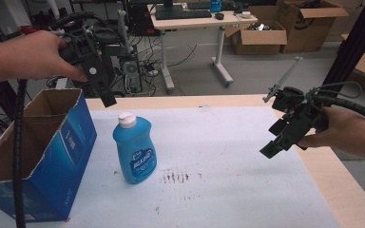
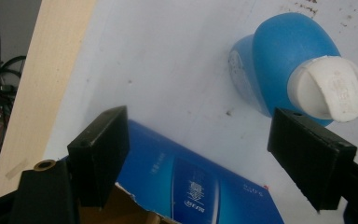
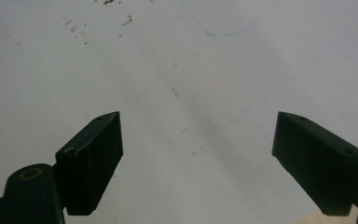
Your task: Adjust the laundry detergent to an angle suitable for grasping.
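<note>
Bottle (image 1: 134, 149) of blue soap stands upright, mid-table, just right of the open box (image 1: 52, 156). Left gripper (image 1: 105, 95) hovers above, gaping; right gripper (image 1: 276, 142) waits empty, also gaping. Best descend squarely and clamp below the cap (image 1: 126, 119).

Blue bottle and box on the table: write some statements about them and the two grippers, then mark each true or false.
1. The blue bottle stands upright with its white cap on. True.
2. The left gripper is clamped on the bottle. False: its jaws are open in the air above the bottle and the box, holding nothing.
3. The blue cardboard box lies open at the top, left of the bottle. True.
4. The right gripper holds the cap. False: its jaws are open and empty, above the white table cover.
5. The bottle is inside the box. False: it stands on the cover beside it.
</note>
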Demonstrator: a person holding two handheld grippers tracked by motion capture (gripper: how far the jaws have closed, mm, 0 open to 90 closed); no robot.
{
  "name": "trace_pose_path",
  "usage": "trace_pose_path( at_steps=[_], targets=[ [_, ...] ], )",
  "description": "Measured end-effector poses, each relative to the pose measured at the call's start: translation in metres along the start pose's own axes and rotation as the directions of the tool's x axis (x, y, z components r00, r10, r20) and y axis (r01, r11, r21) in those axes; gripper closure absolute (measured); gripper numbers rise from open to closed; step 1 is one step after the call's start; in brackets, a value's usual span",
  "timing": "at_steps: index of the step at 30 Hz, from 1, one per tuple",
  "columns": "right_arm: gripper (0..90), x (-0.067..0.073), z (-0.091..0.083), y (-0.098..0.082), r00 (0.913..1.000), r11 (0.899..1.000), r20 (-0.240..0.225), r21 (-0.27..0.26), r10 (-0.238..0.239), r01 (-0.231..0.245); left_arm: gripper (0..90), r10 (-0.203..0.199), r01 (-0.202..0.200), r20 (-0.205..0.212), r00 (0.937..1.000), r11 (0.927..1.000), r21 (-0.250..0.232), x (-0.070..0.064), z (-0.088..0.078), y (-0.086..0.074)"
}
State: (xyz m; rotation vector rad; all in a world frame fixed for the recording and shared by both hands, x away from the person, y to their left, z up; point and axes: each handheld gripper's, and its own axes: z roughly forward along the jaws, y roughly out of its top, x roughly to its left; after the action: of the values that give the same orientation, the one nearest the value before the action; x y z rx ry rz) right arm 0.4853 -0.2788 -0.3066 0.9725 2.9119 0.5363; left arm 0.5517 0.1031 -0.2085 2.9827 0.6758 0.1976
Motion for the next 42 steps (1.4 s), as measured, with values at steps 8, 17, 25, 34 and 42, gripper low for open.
trace_pose_path(
  at_steps=[8,17,25,34,42],
  targets=[
    [16.2,0.000,-0.002,-0.001,1.0000,1.000,-0.002,-0.007,-0.006,0.006,21.5,-0.036,0.036,-0.003,0.9993,0.9992,-0.017,0.000,-0.010,-0.002],
    [16.2,-0.002,-0.002,-0.002,0.9999,1.000,-0.006,-0.013,-0.010,0.010,20.1,-0.115,0.115,-0.013,0.9932,0.9926,-0.040,-0.005,-0.029,-0.002],
    [16.2,0.000,-0.003,-0.002,0.9998,1.000,-0.007,-0.015,-0.021,0.021,19.8,-0.161,0.161,0.004,0.9869,0.9846,-0.069,-0.015,-0.046,-0.003],
    [16.2,0.000,-0.005,-0.002,0.9998,1.000,-0.003,-0.020,-0.022,0.022,19.6,-0.217,0.222,0.055,0.9746,0.9701,-0.099,-0.029,-0.056,-0.001],
    [16.2,0.002,-0.002,-0.002,0.9997,1.000,-0.007,-0.018,-0.024,0.024,19.6,-0.263,0.269,0.074,0.9618,0.9596,-0.082,-0.040,-0.046,0.004]
  ],
)
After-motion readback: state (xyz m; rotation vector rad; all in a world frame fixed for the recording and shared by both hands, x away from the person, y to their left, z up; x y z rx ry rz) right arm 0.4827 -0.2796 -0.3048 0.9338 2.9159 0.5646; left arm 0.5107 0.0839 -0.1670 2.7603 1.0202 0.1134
